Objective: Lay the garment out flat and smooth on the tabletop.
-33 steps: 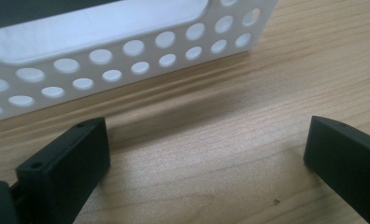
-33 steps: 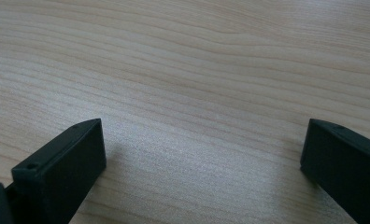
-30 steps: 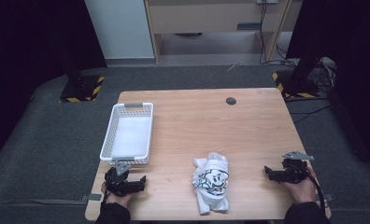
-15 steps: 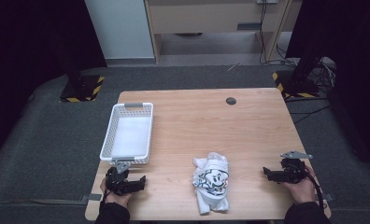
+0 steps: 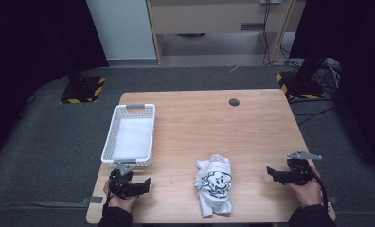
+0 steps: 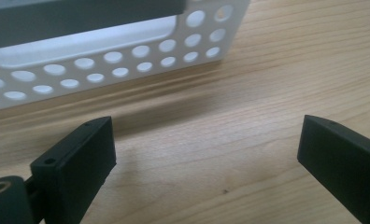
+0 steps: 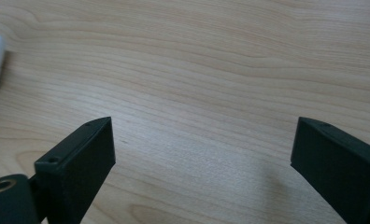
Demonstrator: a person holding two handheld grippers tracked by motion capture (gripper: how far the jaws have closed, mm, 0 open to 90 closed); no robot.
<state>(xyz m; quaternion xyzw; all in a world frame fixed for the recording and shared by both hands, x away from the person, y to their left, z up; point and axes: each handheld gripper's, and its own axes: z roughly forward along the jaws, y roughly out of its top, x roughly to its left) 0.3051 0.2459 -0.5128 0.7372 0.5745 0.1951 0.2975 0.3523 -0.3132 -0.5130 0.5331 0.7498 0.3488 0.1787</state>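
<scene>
Bench (image 5: 252, 127): nothing on it has shifted over the last second, so your work has not begun.
Basket (image 5: 129, 135): white, empty, near the left edge; its near end lies just beyond your left gripper.
Garment (image 5: 215, 183): the crumpled white printed cloth sits at the middle of the near edge, untouched, between your hands.
Left gripper (image 5: 145, 182): parked at the near left corner as before, jaws wide apart, holding nothing.
Right gripper (image 5: 272, 172): barely moved near the right edge, jaws spread, empty; you probably reach for the garment next.

No readable text, label or number on anything here
</scene>
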